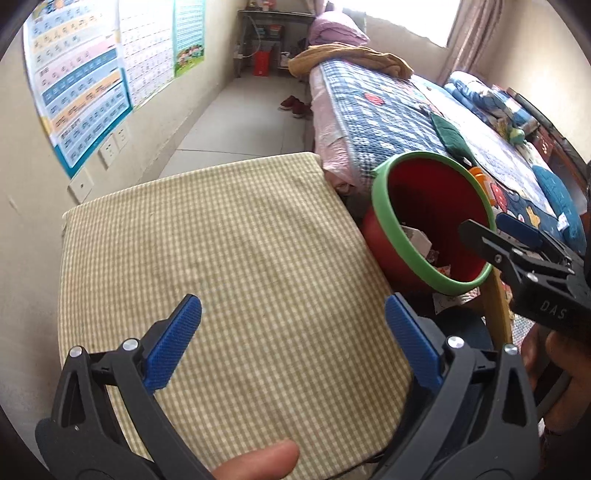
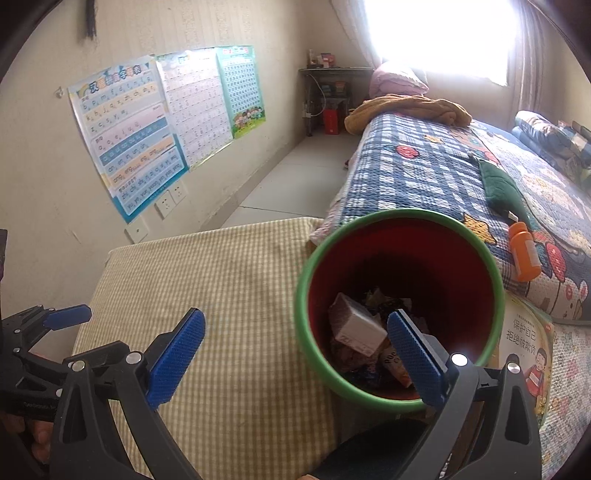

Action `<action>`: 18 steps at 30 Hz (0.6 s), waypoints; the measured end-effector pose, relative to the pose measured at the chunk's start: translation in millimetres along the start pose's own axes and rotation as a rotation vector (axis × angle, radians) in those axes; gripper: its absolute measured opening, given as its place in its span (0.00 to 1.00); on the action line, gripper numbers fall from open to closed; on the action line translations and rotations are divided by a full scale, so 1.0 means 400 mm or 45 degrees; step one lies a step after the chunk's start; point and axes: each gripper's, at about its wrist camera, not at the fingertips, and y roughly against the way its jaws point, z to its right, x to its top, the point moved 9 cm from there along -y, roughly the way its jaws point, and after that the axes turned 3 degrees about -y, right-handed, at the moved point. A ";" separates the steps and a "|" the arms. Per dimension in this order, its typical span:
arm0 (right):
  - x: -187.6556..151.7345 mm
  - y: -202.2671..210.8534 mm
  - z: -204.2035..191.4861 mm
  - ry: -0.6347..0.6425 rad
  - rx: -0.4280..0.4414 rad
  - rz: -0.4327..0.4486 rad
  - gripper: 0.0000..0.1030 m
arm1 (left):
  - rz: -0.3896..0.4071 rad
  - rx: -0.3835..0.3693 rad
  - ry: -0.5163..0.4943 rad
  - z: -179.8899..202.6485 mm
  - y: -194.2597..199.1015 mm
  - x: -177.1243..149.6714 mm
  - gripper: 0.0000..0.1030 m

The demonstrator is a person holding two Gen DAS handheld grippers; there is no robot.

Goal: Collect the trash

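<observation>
A red bin with a green rim (image 2: 400,306) stands between the checked cushion and the bed; the same bin (image 1: 432,221) shows in the left wrist view. Inside lie a white and brown box (image 2: 356,326) and several wrappers. My right gripper (image 2: 295,354) is open and empty, one blue pad over the cushion, the other over the bin's mouth. My left gripper (image 1: 293,339) is open and empty above the cushion (image 1: 221,277). In the left wrist view the right gripper (image 1: 491,229) reaches over the bin rim. An orange bottle (image 2: 522,254) lies on the bed.
The bed with a patterned quilt (image 2: 424,166) runs along the right. A picture book (image 2: 524,350) lies beside the bin. Posters (image 2: 147,122) and wall sockets (image 2: 170,199) line the left wall. A shelf (image 1: 273,33) stands at the far end, shoes (image 1: 295,105) on the floor.
</observation>
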 end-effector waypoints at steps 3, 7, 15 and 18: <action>-0.012 -0.003 -0.073 0.045 0.043 0.001 0.93 | 0.016 0.063 0.089 -0.079 0.027 -0.034 0.95; -0.039 -0.012 -0.162 0.095 0.084 -0.015 0.93 | 0.041 0.114 0.171 -0.155 0.057 -0.075 0.95; -0.096 -0.037 -0.298 0.185 0.121 -0.070 0.93 | 0.138 0.261 0.258 -0.266 0.121 -0.128 0.95; -0.114 -0.042 -0.321 0.198 0.123 -0.076 0.93 | 0.155 0.305 0.302 -0.303 0.135 -0.148 0.95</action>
